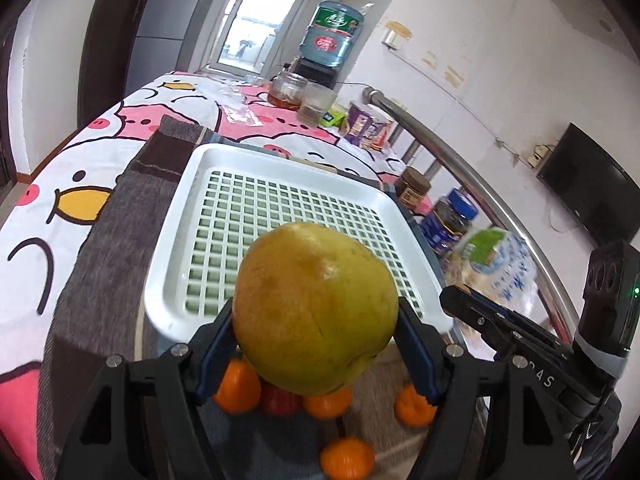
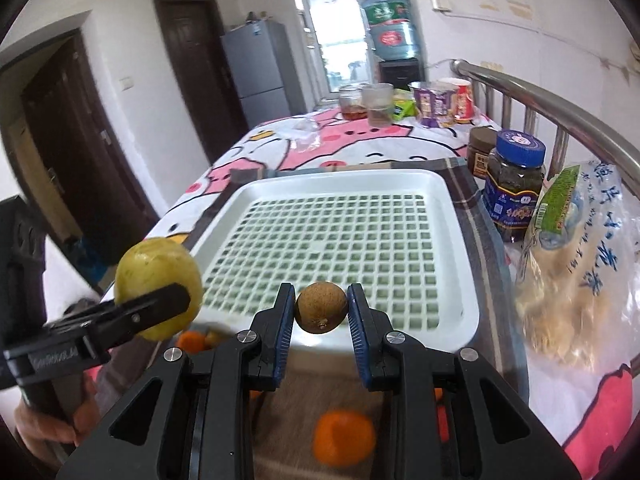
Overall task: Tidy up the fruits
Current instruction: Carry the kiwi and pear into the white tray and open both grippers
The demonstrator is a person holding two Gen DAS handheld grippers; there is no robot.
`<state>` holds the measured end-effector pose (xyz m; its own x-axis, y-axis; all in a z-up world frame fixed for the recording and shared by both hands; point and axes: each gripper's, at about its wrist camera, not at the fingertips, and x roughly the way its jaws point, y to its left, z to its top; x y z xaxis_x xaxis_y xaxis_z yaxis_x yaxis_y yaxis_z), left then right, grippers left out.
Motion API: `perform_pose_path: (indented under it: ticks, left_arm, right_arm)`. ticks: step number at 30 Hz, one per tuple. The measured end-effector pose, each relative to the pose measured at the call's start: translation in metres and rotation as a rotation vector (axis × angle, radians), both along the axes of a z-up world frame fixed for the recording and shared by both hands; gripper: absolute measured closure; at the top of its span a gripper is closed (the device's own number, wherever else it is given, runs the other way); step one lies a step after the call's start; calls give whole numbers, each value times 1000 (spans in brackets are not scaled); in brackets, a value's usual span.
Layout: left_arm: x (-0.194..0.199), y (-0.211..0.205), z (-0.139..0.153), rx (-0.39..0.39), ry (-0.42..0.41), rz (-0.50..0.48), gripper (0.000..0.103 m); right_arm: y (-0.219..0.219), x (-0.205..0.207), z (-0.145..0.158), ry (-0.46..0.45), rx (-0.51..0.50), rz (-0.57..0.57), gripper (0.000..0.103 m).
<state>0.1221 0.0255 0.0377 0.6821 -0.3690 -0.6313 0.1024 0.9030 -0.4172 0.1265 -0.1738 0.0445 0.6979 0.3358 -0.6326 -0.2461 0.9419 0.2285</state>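
Left gripper (image 1: 316, 344) clamped on a large yellow-green pear (image 1: 316, 312), held in the air just short of the near rim of the white plastic grid-bottomed tray (image 1: 176, 216). Right gripper (image 2: 321, 312) clamped on a small round brown kiwi-like fruit (image 2: 321, 307), also raised at the tray's near edge.

Tray sits on a brown-grey woven cloth (image 1: 120, 208) over the pink cartoon-print cover; nothing lies in it yet.

Loose fruit below the grippers, on the cloth: several small orange mandarins (image 1: 347, 458) and one red fruit (image 1: 280, 400), partly hidden.

Judgement: task barely begun. Two fruits picked up, none placed; both need setting in the tray, then the mandarins and red fruit follow.
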Motion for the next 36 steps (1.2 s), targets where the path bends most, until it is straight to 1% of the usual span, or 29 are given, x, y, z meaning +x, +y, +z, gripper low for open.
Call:
perform_pose_path:
  ticks: [3, 8, 10, 15, 18, 20, 22, 25, 26, 28, 29, 30, 31, 32, 33, 35, 36]
  left_arm:
    - [17, -5, -5, 20, 8, 16, 27]
    - [40, -10, -18, 15, 27, 31, 27]
    - [47, -12, -23, 28, 35, 33, 27]
    - [55, -12, -36, 38, 58, 40, 27]
    - [60, -14, -45, 53, 91, 32, 27]
    - [61, -18, -47, 96, 90, 28, 27]
    - [61, -20, -48, 108, 89, 28, 27]
    - [61, -20, -49, 120, 87, 23, 27]
    - [61, -20, -48, 118, 89, 22, 27]
    - [62, -19, -48, 115, 98, 22, 27]
    - [61, -17, -47, 99, 103, 22, 27]
    - [60, -13, -44, 71, 92, 26, 26]
    - [57, -9, -39, 46, 69, 35, 24]
    - [52, -4, -31, 30, 38, 46, 19]
    - [46, -1, -22, 24, 3, 57, 16]
    - [32, 5, -4, 25, -74, 79, 7]
    - [23, 7, 5, 29, -112, 93, 4]
  right_arm:
    - [-4, 19, -6, 23, 22, -22, 78]
    - [-6, 40, -21, 41, 6, -53, 78]
    - [-8, 46, -29, 60, 7, -62, 78]
    - [-12, 55, -43, 92, -8, -76, 78]
    - [-12, 58, -49, 117, -26, -76, 78]
    - [-9, 60, -53, 134, -52, -71, 78]
    - [-6, 61, -58, 148, -79, -69, 78]
    - [-5, 63, -63, 166, -91, -73, 77]
    - [-5, 63, -65, 169, -93, -77, 75]
    - [-7, 63, -65, 172, -74, -79, 56]
    - [-9, 62, -64, 164, -57, -84, 50]
    - [-12, 61, -62, 155, -46, -89, 38]
    - [-14, 57, -57, 134, -36, -99, 28]
    - [-16, 55, -53, 112, -30, -108, 25]
    - [-19, 50, -47, 79, -21, -118, 24]
    - [-23, 42, -36, 35, -5, -129, 23]
    - [-25, 39, -33, 23, 2, -132, 22]
